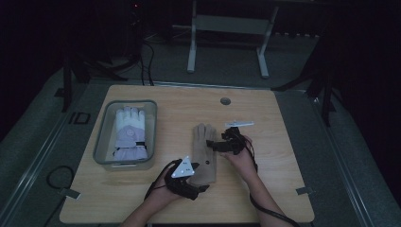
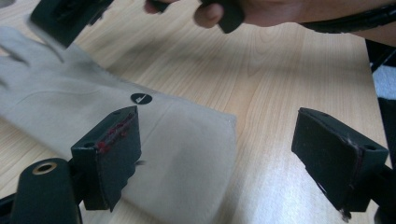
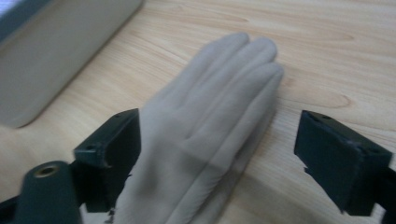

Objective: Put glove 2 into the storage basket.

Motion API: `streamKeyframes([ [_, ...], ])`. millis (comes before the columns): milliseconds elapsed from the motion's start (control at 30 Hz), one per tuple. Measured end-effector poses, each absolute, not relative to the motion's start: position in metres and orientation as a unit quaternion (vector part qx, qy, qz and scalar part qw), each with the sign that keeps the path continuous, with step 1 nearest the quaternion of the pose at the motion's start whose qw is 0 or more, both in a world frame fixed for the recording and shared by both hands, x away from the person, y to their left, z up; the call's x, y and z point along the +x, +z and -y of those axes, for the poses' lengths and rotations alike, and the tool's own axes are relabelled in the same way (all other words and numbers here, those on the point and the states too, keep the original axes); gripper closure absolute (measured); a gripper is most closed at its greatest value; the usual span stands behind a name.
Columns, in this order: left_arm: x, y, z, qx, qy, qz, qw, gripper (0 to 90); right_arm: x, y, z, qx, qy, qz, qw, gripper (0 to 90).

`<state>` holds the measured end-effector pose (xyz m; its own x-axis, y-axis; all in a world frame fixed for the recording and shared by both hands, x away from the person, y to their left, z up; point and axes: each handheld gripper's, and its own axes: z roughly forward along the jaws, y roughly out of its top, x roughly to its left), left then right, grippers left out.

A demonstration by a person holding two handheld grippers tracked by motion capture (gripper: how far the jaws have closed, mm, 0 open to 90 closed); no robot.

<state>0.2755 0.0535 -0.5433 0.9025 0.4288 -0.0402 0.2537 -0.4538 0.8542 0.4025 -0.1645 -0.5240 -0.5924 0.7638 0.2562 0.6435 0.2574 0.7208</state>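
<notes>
A tan glove (image 1: 204,152) lies flat at the table's middle, fingers pointing away from me. My left gripper (image 1: 198,178) is at its cuff, open. In the left gripper view the left gripper (image 2: 217,122) has one jaw over the tan glove (image 2: 187,140) cuff and the other over bare wood. My right gripper (image 1: 215,144) is at the glove's right side near the fingers, open. In the right gripper view the right gripper (image 3: 219,122) has its jaws on either side of the tan glove (image 3: 219,107) fingers, and nothing is clamped.
A grey bin (image 1: 103,142) at the left holds a white and lavender glove (image 1: 129,132). The grey bin (image 3: 51,60) stands close beside the tan glove's fingers. A round cable hole (image 1: 225,100) sits near the table's far edge. Cables trail from both grippers.
</notes>
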Motion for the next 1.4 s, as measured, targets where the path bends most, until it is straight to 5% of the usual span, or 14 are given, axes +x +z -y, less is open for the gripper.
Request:
streamKeyframes([
  [467, 0.297, -0.561, -0.047, 0.885, 0.053, -0.197, 0.419, 32.5, 0.416, -0.55, 0.155, 0.442, 0.375, -0.814, 0.019, 36.5],
  [667, 0.298, -0.562, -0.045, 0.891, 0.063, -0.188, 0.408, 36.0, 0.415, -0.551, 0.154, 0.426, 0.375, -0.824, 0.005, 61.0],
  [867, 0.293, -0.561, -0.039, 0.904, 0.091, -0.171, 0.381, 36.0, 0.405, -0.54, 0.142, 0.372, 0.342, -0.86, 0.076, 73.8],
  [1067, 0.29, -0.558, -0.033, 0.912, 0.106, -0.17, 0.357, 36.7, 0.407, -0.537, 0.138, 0.375, 0.335, -0.861, 0.076, 74.9],
  [1200, 0.293, -0.554, -0.033, 0.915, 0.125, -0.177, 0.339, 51.0, 0.406, -0.535, 0.133, 0.368, 0.329, -0.865, 0.087, 75.7],
  [1333, 0.294, -0.552, -0.034, 0.916, 0.139, -0.183, 0.33, 74.7, 0.406, -0.534, 0.129, 0.366, 0.331, -0.865, 0.09, 76.4],
  [1400, 0.294, -0.552, -0.034, 0.915, 0.137, -0.188, 0.331, 77.7, 0.406, -0.533, 0.129, 0.365, 0.332, -0.865, 0.091, 76.5],
])
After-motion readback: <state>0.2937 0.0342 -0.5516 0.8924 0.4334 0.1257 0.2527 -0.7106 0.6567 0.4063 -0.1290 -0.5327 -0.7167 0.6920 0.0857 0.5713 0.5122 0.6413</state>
